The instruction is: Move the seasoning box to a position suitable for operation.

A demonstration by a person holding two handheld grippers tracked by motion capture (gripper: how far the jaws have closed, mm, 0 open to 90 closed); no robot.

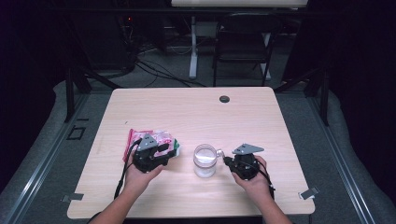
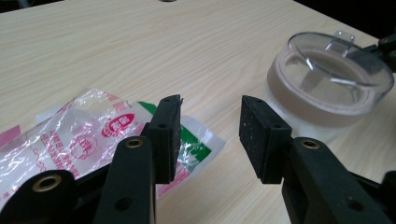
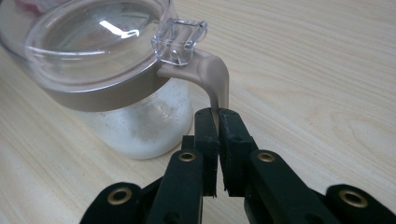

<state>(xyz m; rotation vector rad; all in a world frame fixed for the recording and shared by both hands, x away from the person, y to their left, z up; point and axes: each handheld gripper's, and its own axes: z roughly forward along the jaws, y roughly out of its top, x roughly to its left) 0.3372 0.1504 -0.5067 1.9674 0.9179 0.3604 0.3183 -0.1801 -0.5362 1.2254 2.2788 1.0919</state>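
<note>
High view: we see the table (image 1: 187,107) with a clear jar (image 1: 205,160) standing near its front edge, between our two hands. The left gripper (image 1: 156,156) rests over a pink, white and green plastic packet (image 1: 161,139) that lies flat to the left of the jar. The right gripper (image 1: 227,160) sits just right of the jar, its tips at the jar's handle.

Left gripper view: we see the jaws standing apart, with bare table between the pads. One pad (image 2: 167,135) lies over the corner of the packet (image 2: 84,135); we cannot tell whether it touches. The jar (image 2: 327,88) stands near, to the right, its clear lid on.

Right gripper view: we see the right gripper (image 3: 217,123) clamped on the beige handle (image 3: 215,84), which curves down from the jar's (image 3: 135,116) rim band. The pads (image 3: 205,135) press the handle's lower end from both sides.
</note>
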